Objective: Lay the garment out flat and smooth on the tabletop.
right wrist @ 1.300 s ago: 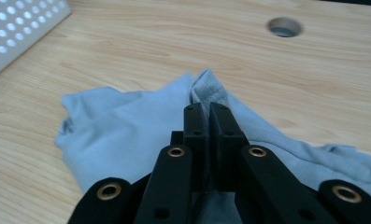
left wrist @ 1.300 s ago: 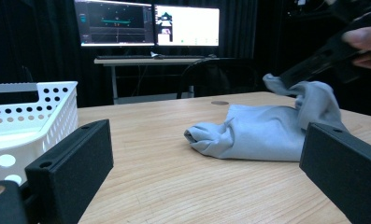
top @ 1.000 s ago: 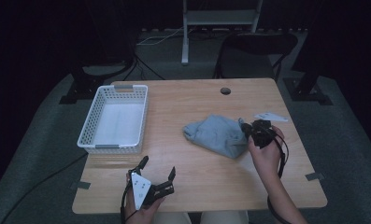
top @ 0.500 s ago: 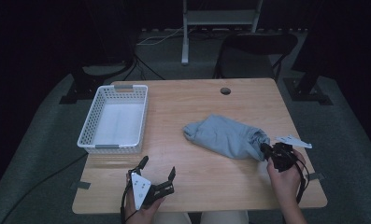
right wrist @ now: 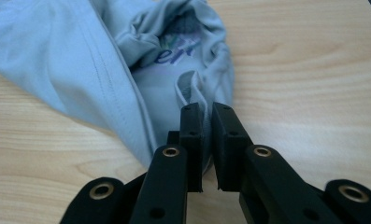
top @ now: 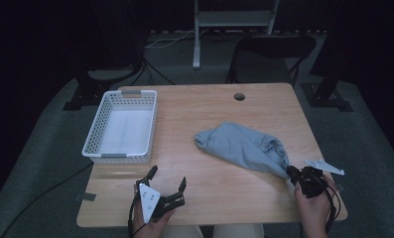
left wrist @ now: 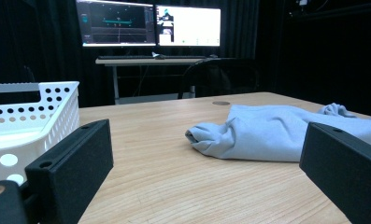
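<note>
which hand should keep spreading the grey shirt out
Right, most likely. The right gripper is shut on a fold of the grey shirt at its near right end. The left gripper hangs open near the table's front edge, apart from the cloth.

One grey garment [top: 244, 148], one white basket [top: 120, 130], one wooden table [top: 204, 188], two grippers [top: 167, 179] [top: 293, 173], two lit monitors [left wrist: 117, 23] [left wrist: 189, 25], one dark chair [top: 271, 52].

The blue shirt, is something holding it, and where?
Yes. The right hand-held gripper pinches the blue shirt by a fold at its bunched end nearest the person.
</note>
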The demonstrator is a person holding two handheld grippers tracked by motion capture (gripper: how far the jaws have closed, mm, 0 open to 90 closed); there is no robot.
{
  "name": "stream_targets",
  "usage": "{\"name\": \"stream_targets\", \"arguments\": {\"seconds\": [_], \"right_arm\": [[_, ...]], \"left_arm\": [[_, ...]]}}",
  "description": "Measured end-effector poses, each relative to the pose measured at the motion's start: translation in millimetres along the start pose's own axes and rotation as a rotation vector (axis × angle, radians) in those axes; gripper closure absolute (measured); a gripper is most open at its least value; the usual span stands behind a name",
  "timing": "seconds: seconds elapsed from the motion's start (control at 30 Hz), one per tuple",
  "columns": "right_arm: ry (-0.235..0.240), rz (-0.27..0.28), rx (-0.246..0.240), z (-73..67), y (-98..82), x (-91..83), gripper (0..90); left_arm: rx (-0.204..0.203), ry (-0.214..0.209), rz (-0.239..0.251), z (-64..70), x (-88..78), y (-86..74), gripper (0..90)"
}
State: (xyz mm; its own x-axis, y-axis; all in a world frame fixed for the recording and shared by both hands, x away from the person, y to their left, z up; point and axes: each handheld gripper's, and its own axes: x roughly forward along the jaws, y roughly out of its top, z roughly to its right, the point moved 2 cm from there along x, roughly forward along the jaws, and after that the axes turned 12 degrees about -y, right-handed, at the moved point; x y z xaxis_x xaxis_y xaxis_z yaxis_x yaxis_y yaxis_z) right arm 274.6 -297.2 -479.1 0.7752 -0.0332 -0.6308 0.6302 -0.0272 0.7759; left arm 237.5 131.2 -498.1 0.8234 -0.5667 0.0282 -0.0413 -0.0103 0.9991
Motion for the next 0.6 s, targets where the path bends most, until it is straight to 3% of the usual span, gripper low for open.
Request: {"name": "stream_targets", "arguments": {"seconds": [0.5,0.6], "right_arm": [[-0.021,-0.038,0.035,21.7,-26.9,-10.1,84.8],[-0.045,-0.025,0.043,27.7,-30.4,-13.8,85.5]], "left_arm": [[0.001,0.003,0.001,0.0,-0.1,0.0,4.0],[0.0,0.004,0.001,0.0,-0.1,0.0,3.9]]}}
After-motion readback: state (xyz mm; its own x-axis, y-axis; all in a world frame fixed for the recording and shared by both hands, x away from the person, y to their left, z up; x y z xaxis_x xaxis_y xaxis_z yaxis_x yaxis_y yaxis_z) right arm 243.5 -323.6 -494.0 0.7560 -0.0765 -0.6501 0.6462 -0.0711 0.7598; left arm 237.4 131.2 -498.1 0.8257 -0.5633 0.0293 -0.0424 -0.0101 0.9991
